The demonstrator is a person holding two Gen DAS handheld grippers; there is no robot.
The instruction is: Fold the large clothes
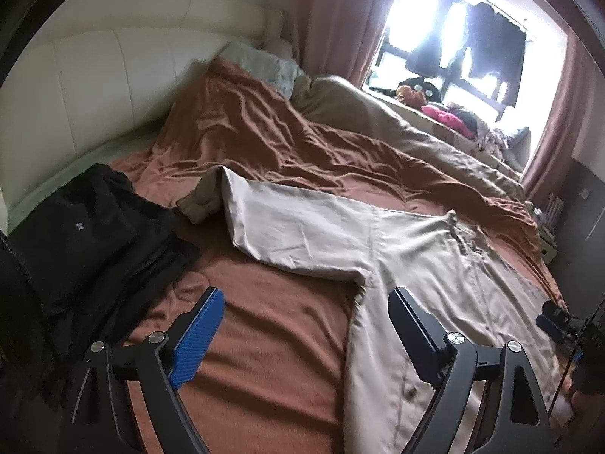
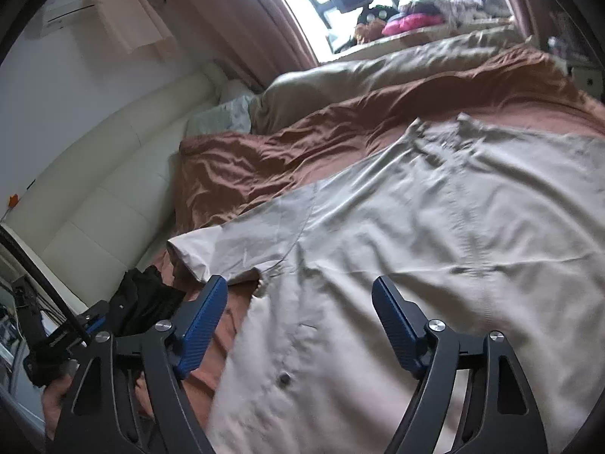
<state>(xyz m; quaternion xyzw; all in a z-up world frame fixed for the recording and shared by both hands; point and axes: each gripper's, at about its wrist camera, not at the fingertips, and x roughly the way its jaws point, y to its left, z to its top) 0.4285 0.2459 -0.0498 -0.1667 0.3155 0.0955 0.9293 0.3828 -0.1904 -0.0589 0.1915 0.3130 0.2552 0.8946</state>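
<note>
A large beige button-up shirt (image 1: 397, 249) lies spread flat on the rust-brown bed, its long sleeve (image 1: 272, 215) reaching left with the cuff turned under. My left gripper (image 1: 306, 302) hangs open above the bed, one finger over the brown cover and the other over the shirt's side by the armpit, nothing between its pads. In the right wrist view the same shirt (image 2: 435, 227) fills the frame, button placket (image 2: 283, 378) near the bottom. My right gripper (image 2: 300, 291) stands open over the shirt's front, nothing between its fingers.
A pile of black clothes (image 1: 87, 227) lies at the bed's left by the cream headboard (image 1: 94, 87). A rumpled brown and tan duvet (image 1: 340, 140) is bunched along the far side. Clutter sits on the windowsill (image 1: 453, 113). The other gripper (image 1: 556, 321) shows at the right edge.
</note>
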